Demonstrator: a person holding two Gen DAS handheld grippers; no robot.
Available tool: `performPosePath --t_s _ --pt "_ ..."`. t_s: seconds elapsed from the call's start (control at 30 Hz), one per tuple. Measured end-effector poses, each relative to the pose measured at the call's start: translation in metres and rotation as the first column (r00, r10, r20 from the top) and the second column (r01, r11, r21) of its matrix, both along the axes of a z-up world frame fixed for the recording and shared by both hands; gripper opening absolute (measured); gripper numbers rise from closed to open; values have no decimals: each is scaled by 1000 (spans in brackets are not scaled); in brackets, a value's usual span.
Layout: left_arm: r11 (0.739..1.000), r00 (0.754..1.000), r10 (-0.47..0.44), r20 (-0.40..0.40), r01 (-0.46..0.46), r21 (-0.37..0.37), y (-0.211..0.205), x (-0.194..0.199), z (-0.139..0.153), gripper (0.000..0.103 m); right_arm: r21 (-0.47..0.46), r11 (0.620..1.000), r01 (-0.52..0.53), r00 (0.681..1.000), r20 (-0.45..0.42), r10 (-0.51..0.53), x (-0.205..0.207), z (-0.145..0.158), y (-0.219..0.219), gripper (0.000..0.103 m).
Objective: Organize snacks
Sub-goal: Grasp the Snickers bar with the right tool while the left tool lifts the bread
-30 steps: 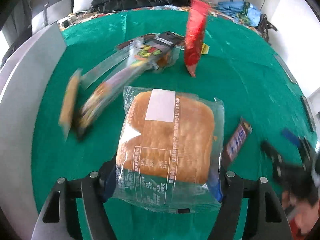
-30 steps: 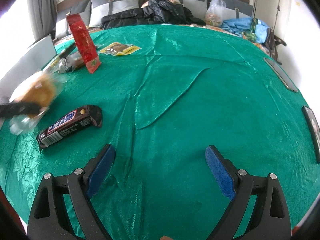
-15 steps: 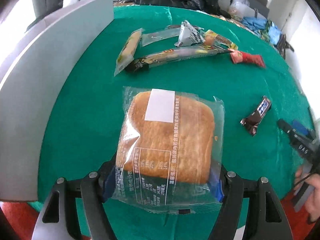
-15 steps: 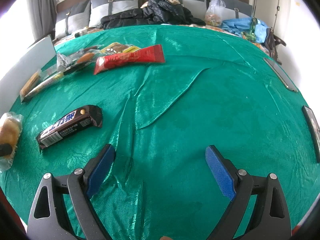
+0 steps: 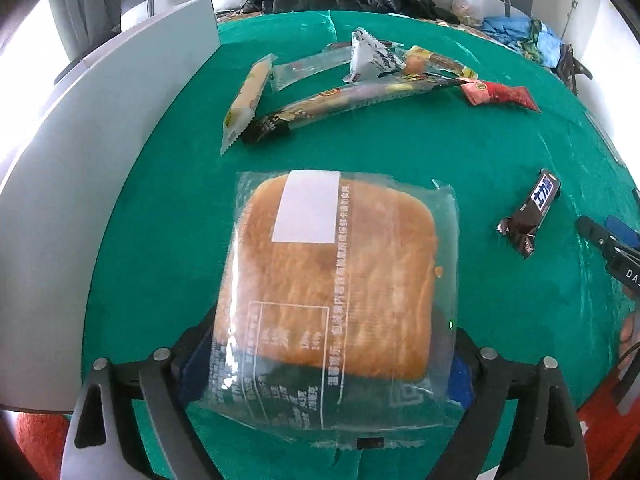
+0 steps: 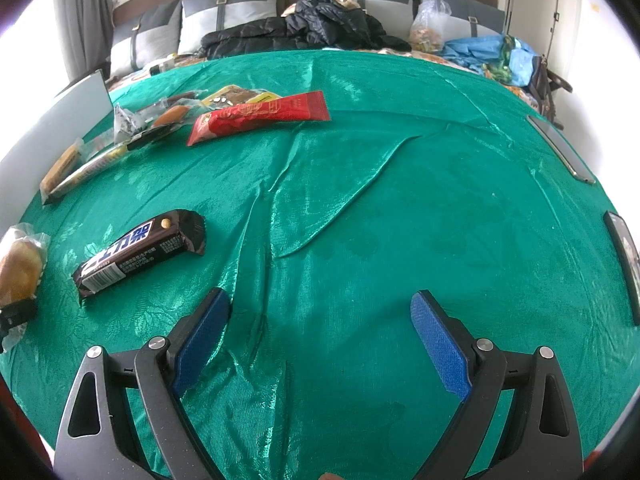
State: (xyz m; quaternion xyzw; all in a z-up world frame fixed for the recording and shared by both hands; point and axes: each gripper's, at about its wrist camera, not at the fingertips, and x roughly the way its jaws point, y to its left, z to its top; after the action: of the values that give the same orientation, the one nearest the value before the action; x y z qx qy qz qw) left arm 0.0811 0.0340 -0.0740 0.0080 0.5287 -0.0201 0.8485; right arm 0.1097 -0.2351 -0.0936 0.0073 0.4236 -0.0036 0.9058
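A: What did the left wrist view show?

B: The left gripper point(image 5: 320, 364) had its fingers closed on the near end of a bagged bread point(image 5: 332, 276), which was lifted above the green tabletop point(image 5: 400, 148). Farther off lay a pale wafer pack point(image 5: 246, 96), a clear wrapper point(image 5: 308, 68), a long dark stick pack point(image 5: 352, 100) and a white pouch point(image 5: 372, 58) close together, with a red packet point(image 5: 500, 94) to their right. A chocolate bar point(image 5: 530, 216) lay alone on the right, nearer than the pile. A grey board point(image 5: 80, 184) ran along the left edge. The right gripper showed at the far right edge, mostly cut off.

A: And the right wrist view?

B: The right gripper point(image 6: 320, 332) hung over the bare green cloth with its fingers point(image 6: 438, 340) spread wide and nothing between them. The chocolate bar point(image 6: 140, 252) lay to its left, not touching it. The bread point(image 6: 20, 268) showed at the left edge, off the cloth. The red packet point(image 6: 260, 116) lay far left, beside the other wrappers.
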Motion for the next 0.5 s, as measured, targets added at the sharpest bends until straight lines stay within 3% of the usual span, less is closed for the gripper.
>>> performPosePath --t_s 0.23,0.3,0.33,0.37,0.43,0.5 --pt "1000 1000 10 -7 -10 1 4 -1 -2 100 0 1000 0 1000 0 0 0 0 0 94" --pt "1000 1000 14 -3 -14 -3 5 -1 0 93 0 1000 -2 1000 -1 2 0 0 0 94" --pt "1000 1000 14 7 -14 -7 5 -1 2 82 1 1000 -7 1000 -6 7 1 0 0 94" --pt "1000 1000 10 9 -10 -17 6 -1 4 77 7 1000 -24 999 -20 24 3 2 -2 94" --pt "999 1000 13 17 -12 -48 9 -2 7 74 14 999 -35 999 -39 35 4 4 -6 92" --pt "998 999 30 38 -28 -64 15 -6 10 73 83 996 23 999 -45 -20 3 8 -22 92"
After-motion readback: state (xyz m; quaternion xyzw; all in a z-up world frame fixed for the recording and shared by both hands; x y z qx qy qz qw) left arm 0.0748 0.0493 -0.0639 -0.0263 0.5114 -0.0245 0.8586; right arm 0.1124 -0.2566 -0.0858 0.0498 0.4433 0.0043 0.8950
